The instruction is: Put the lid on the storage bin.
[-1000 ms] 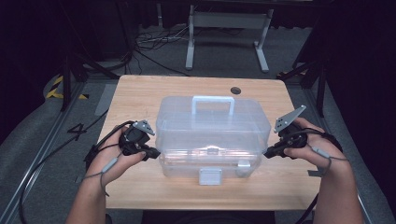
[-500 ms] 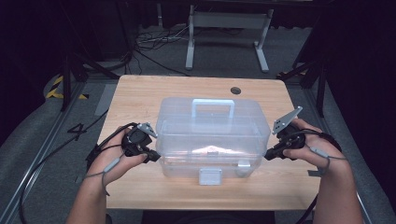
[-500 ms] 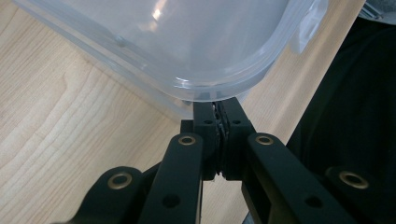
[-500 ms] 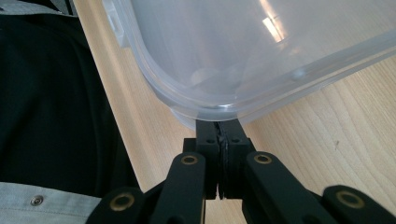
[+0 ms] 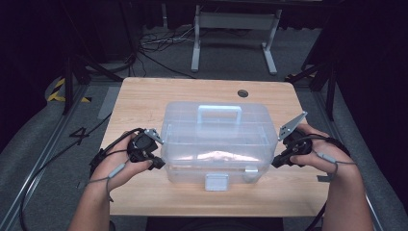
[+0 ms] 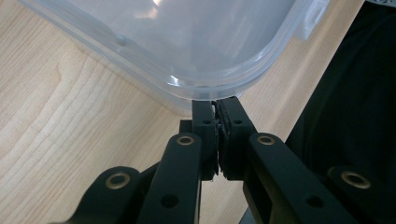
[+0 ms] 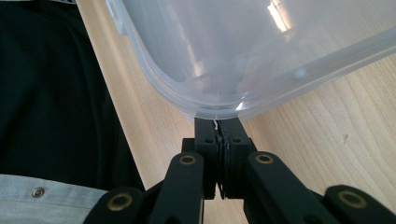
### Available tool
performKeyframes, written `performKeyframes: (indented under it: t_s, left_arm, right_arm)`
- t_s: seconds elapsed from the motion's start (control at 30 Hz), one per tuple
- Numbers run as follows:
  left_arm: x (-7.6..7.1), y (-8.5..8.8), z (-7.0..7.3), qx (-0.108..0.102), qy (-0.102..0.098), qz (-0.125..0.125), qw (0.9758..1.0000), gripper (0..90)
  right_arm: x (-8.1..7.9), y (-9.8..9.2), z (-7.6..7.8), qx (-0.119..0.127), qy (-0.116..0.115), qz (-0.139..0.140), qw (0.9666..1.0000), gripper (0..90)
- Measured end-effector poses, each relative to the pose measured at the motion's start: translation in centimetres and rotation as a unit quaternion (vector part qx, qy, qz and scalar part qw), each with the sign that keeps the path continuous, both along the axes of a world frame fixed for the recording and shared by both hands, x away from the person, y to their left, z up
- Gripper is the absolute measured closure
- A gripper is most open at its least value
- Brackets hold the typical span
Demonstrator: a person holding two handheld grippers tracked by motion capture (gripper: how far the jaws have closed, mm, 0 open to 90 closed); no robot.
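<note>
Squarely in the middle of the wooden table (image 5: 144, 96) sits a clear plastic box (image 5: 216, 139) with its lid on and handle up. The left tongs (image 6: 217, 105) are closed, tips against the rim at the box's left end. The right tongs (image 7: 217, 122) are closed too, touching the right-end rim.

This looks like a lab or recording studio rather than a home. The wooden counter (image 5: 144, 96) stands alone on grey floor, with black surroundings, loose cables (image 5: 154, 45) lying behind it, a metal stand's legs (image 5: 231, 43), yellow-black hazard tape (image 5: 57, 89) and a painted floor number (image 5: 79, 135).
</note>
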State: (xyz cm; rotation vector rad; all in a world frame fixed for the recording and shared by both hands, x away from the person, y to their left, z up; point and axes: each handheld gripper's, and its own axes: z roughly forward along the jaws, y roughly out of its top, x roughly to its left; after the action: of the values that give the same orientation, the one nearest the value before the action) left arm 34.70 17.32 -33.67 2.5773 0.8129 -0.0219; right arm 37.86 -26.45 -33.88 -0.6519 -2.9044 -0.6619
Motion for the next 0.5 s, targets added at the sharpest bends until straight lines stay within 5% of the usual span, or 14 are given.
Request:
performKeyframes:
  t_s: [0.5]
  left_arm:
    - [0.15,0.02,-0.49,0.021,0.014,0.001,0.9997,87.2]
  right_arm:
    - [0.04,0.10,-0.45,-0.019,0.017,0.003,0.9997,88.2]
